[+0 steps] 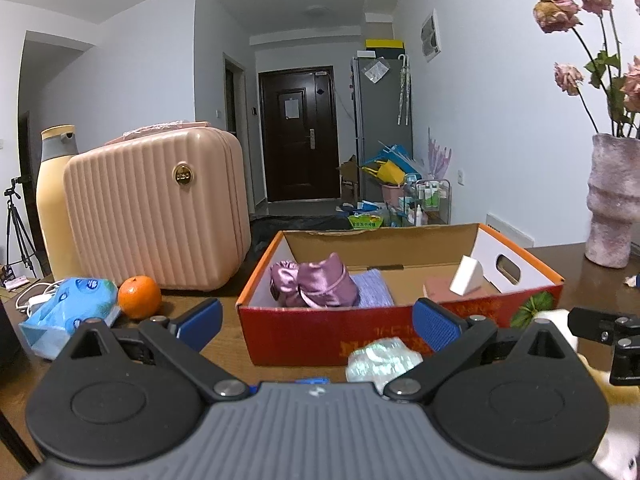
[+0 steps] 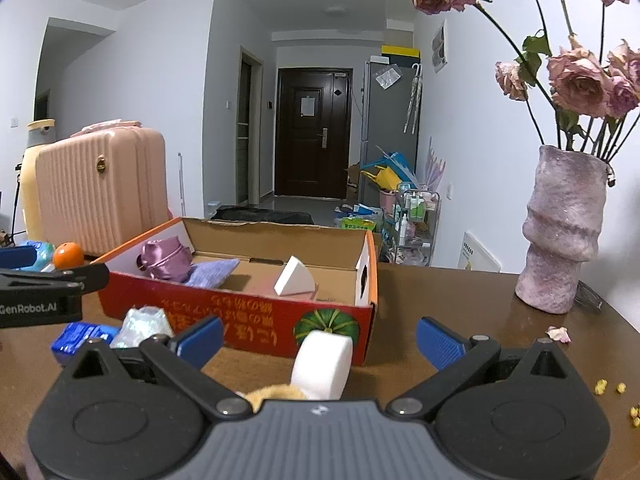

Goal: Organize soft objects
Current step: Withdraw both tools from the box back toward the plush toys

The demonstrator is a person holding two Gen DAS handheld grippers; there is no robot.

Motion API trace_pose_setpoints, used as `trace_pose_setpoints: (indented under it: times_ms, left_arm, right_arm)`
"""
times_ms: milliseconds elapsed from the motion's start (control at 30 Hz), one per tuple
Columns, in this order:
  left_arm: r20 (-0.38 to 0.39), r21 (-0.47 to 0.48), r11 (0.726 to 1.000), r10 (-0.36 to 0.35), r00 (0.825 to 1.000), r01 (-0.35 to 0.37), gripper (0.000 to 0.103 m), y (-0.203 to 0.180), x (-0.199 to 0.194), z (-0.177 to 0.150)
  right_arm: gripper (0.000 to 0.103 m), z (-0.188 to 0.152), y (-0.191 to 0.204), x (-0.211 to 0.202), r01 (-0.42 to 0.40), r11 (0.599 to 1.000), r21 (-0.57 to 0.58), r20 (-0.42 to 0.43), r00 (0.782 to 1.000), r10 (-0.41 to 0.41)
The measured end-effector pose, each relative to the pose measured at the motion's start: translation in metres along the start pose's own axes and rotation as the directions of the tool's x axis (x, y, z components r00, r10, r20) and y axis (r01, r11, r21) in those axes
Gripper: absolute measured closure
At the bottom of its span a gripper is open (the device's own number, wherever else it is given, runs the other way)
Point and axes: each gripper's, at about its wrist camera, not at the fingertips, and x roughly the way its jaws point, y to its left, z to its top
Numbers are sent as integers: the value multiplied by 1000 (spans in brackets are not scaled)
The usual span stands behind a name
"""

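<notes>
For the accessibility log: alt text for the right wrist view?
Open gripper over a brown table, a white foam roll between its jaws. Behind it, an open cardboard box holds a purple pouch and white wedge; vase at right.

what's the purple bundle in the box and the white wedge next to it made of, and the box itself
Purple bundle: looks like satin fabric, glossy, with soft folds and bright highlights.
White wedge: probably foam sponge, matte, with clean cut faces; I can't be sure.
Box: corrugated cardboard, raw brown inside, printed red outside.
</notes>
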Motion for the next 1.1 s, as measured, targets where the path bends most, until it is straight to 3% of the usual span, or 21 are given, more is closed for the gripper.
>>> trace_pose_setpoints:
  times_ms: [1100]
  left_arm:
    - [-89, -6, 999, -45, 995, 44, 0, -20, -98, -42]
  right_arm:
    - [0, -56, -2, -106, 4, 1000, 11, -3, 1000, -4]
